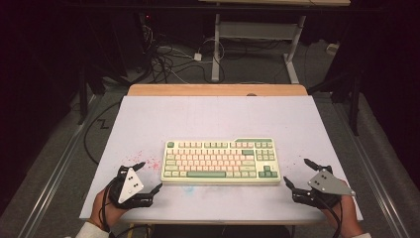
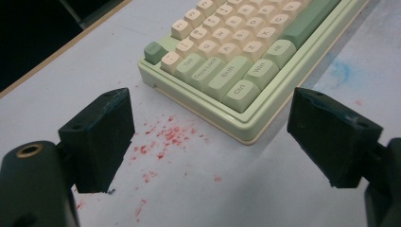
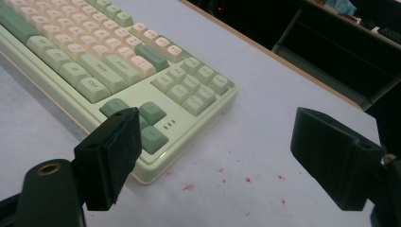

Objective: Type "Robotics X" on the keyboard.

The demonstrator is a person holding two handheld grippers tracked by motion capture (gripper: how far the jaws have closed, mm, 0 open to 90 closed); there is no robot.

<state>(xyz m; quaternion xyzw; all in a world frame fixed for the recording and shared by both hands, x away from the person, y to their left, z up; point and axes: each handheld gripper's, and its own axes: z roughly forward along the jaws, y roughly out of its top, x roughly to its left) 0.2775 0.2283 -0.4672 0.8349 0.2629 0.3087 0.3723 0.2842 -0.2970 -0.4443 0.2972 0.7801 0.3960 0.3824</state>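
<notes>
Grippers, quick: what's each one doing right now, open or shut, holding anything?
Left gripper: open, holding nothing, just off the keyboard at its left end.
Right gripper: open, holding nothing, just off the keyboard's right end.

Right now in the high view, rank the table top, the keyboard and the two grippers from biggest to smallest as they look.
1. Table top, by far the largest.
2. Keyboard.
3. Left gripper and right gripper: they look about alike, both with fingers spread open, so I won't rank one over the other.
</notes>
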